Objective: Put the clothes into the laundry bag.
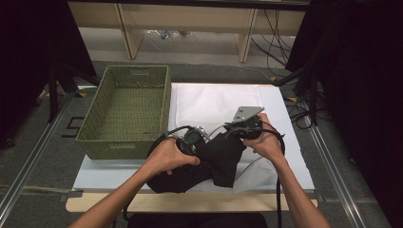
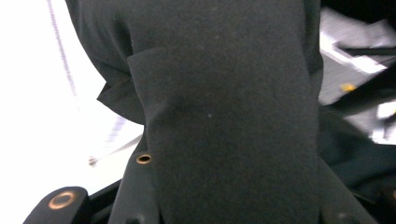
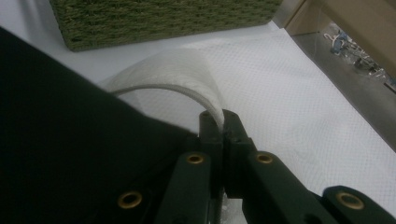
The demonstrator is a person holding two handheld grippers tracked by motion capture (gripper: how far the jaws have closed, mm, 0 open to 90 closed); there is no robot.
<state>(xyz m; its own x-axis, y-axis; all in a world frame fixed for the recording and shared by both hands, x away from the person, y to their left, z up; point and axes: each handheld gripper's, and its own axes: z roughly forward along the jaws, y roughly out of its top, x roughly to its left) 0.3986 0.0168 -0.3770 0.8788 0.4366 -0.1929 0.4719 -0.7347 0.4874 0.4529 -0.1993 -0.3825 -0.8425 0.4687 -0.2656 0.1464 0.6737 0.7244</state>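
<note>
Black fabric garment (image 1: 216, 159) lies crumpled on the white table sheet (image 1: 209, 102) at 6 o'clock. My right gripper (image 3: 223, 122) pinches both together; left gripper (image 1: 192, 138) state unclear.

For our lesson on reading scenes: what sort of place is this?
Probably a recording studio or lab: black curtains enclose the white-covered table, metal floor rails flank it, and loose cables trail behind.
</note>
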